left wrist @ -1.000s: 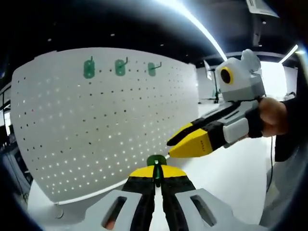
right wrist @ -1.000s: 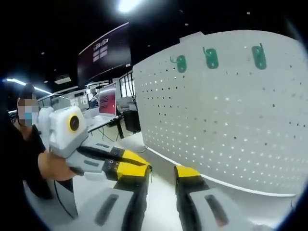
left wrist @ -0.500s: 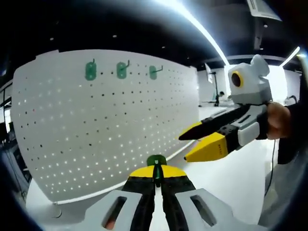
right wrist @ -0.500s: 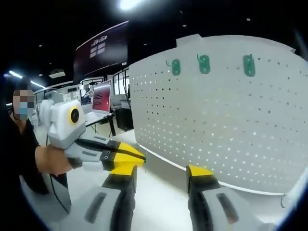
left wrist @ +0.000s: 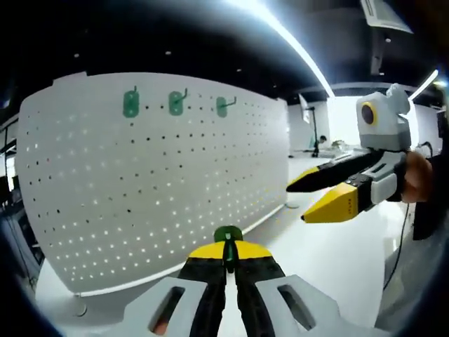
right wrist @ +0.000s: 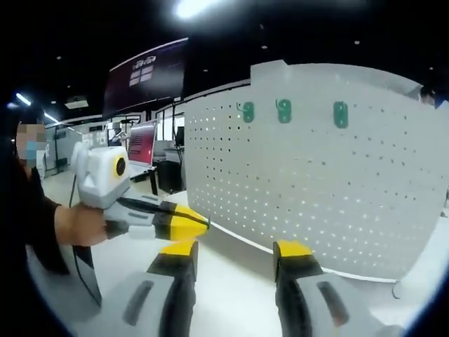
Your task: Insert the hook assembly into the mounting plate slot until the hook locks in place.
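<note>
A white pegboard mounting plate (left wrist: 140, 182) stands upright on a white table, with three green hooks (left wrist: 176, 102) hung in a row near its top. My left gripper (left wrist: 227, 247) is shut on a green hook assembly (left wrist: 227, 234), whose round top pokes up between the yellow tips a short way in front of the board's lower part. My right gripper (left wrist: 298, 203) comes in from the right, open and holding nothing. In the right gripper view the same board (right wrist: 316, 189) and the three hooks (right wrist: 283, 110) appear. My right gripper (right wrist: 235, 254) is open there, and my left gripper (right wrist: 193, 225) reaches in from the left.
The white table (left wrist: 330, 260) stretches right of the board's foot. A person's hand (right wrist: 81, 226) holds the left gripper. Desks with a red-lit monitor (right wrist: 142, 142) stand behind on the left in the right gripper view. Ceiling strip lights run overhead.
The right gripper has drawn away to the right and back from the board, its jaws still open. The left gripper stays in place, shut on the hook.
</note>
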The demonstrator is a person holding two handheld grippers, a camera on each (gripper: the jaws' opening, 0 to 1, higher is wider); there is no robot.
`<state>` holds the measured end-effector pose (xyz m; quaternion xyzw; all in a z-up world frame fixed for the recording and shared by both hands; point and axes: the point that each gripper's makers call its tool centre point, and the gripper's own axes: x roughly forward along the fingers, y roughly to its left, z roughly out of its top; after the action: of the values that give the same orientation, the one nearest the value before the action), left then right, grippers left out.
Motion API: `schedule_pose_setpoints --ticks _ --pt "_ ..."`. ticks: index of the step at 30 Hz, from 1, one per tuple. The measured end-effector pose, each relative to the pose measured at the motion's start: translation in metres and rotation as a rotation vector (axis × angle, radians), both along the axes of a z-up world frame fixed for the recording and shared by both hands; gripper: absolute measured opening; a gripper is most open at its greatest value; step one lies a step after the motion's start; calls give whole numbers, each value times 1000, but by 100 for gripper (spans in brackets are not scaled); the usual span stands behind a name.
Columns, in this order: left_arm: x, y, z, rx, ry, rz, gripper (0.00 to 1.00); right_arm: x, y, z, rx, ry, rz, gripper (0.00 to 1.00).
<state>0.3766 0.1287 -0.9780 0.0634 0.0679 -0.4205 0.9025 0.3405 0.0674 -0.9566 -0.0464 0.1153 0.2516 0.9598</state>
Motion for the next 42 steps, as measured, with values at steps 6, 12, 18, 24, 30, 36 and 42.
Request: schedule_pose_setpoints --ticks 6,12,18,24,30,36,42 --pt "-3 4 10 -29 -9 33 3 3 -1 6 0 -23 -1 40" --pt "0 8 24 -56 -23 72 3 3 -2 19 10 -58 -7 40" --pt "5 5 50 -79 -48 99 3 0 -3 34 20 -102 -11 41" --pt "8 -11 80 -88 -97 96 3 -1 -9 44 20 -130 -25 41" --pt "18 -28 114 -122 -141 108 3 1 -21 51 29 -147 -46 41" --pt "33 -43 140 -132 -177 139 3 3 -34 54 44 -151 -73 40" --pt "45 -60 165 -143 -209 155 3 3 -39 59 64 -159 -84 40"
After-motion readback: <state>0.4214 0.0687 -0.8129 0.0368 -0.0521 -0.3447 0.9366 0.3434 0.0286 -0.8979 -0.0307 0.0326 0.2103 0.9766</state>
